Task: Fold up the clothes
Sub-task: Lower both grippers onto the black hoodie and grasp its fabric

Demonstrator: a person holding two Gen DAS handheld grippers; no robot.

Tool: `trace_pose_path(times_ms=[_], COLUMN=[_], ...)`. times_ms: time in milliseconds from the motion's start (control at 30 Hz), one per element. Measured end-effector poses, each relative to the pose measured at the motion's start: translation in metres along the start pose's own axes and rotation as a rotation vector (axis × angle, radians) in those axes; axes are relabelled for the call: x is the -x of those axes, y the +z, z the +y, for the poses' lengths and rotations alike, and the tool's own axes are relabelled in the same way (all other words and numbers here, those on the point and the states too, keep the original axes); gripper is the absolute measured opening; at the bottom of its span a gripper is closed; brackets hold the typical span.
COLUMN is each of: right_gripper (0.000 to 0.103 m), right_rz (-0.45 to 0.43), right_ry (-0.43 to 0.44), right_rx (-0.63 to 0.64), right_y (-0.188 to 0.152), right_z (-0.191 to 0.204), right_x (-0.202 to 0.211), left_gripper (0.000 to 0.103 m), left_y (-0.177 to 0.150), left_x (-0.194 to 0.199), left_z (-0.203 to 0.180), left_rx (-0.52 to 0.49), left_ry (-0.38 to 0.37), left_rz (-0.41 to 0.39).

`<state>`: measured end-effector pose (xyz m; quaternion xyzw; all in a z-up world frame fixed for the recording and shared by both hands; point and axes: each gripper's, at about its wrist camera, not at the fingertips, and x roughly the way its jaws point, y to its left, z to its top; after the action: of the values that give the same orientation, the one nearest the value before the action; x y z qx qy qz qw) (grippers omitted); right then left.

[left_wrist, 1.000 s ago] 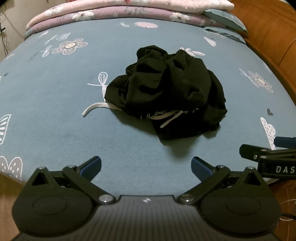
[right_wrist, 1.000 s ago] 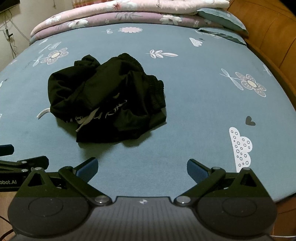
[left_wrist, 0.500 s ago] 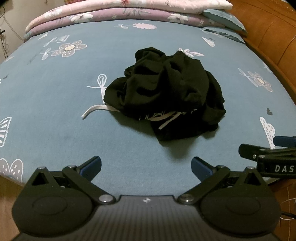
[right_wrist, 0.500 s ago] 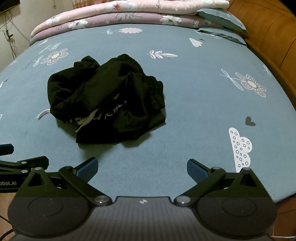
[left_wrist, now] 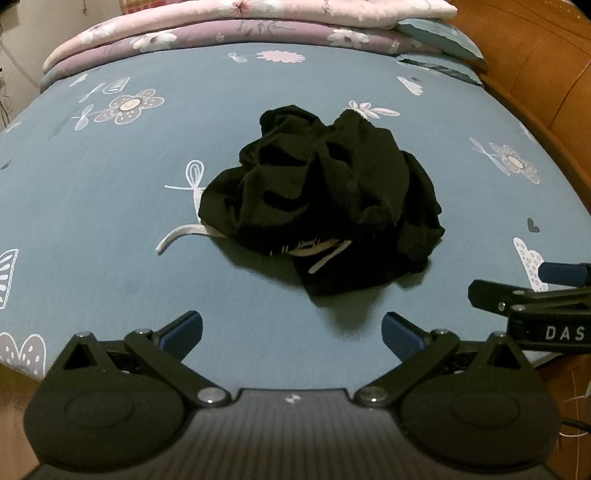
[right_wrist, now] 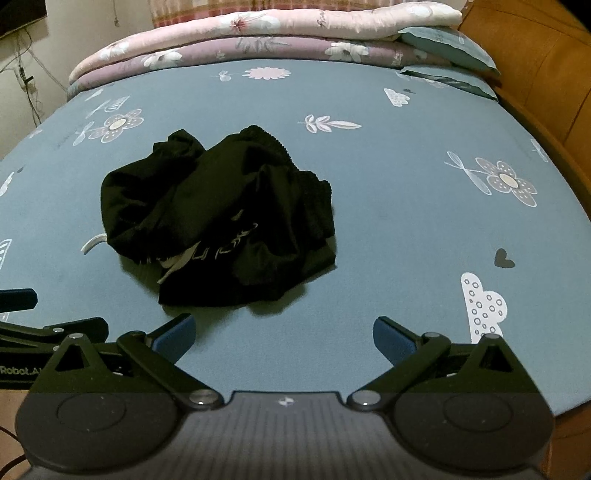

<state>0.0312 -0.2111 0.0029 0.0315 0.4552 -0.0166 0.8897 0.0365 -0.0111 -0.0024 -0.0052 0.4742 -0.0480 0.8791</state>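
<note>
Crumpled black shorts [left_wrist: 321, 206] lie in a heap on the blue bedsheet [left_wrist: 110, 221], roughly mid-bed in the left wrist view and left of centre in the right wrist view [right_wrist: 218, 221]. The fabric is bunched and folded over itself, with a ribbed elastic waistband [right_wrist: 266, 138] showing along the far edge. A white drawstring [left_wrist: 181, 236] trails out from under the heap's left side onto the sheet, and another white cord end [right_wrist: 177, 266] lies on the near face of the heap beside some pale lettering too small to read.

The left gripper [left_wrist: 291, 328] hovers at the near edge of the bed with its jaws spread wide and nothing between them; its blue pads [left_wrist: 183, 328] are clear of the cloth, which lies just beyond them. The right gripper [right_wrist: 283, 334] is likewise wide apart and empty, with the heap ahead and to its left. Each gripper shows at the edge of the other's view: the right one at the right side [left_wrist: 532, 299], the left one at the left side [right_wrist: 55, 328].

The sheet carries white flower, cloud and heart prints. At the far end sit folded pink and mauve floral quilts [right_wrist: 258, 33] and a blue pillow [right_wrist: 447, 48]. A wooden bed frame [right_wrist: 535, 74] runs along the right side.
</note>
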Motion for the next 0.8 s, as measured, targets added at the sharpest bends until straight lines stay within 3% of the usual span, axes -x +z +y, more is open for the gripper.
trace_pose_path(times_ms=[400, 800], right_gripper=[0.103, 0.103], right_rz=[0.046, -0.027], right_ry=[0.012, 0.037], right_rx=[-0.006, 0.107], right_y=[0.017, 0.048], right_z=[-0.001, 0.012], right_x=[-0.041, -0.070], left_gripper=[0.102, 0.102], left_y=[0.019, 0.050], left_x=[-0.031, -0.055], left_z=[0.004, 0.008], left_rx=[-0.013, -0.089], left_ry=[0.010, -0.002], left_rz=[0.021, -0.015])
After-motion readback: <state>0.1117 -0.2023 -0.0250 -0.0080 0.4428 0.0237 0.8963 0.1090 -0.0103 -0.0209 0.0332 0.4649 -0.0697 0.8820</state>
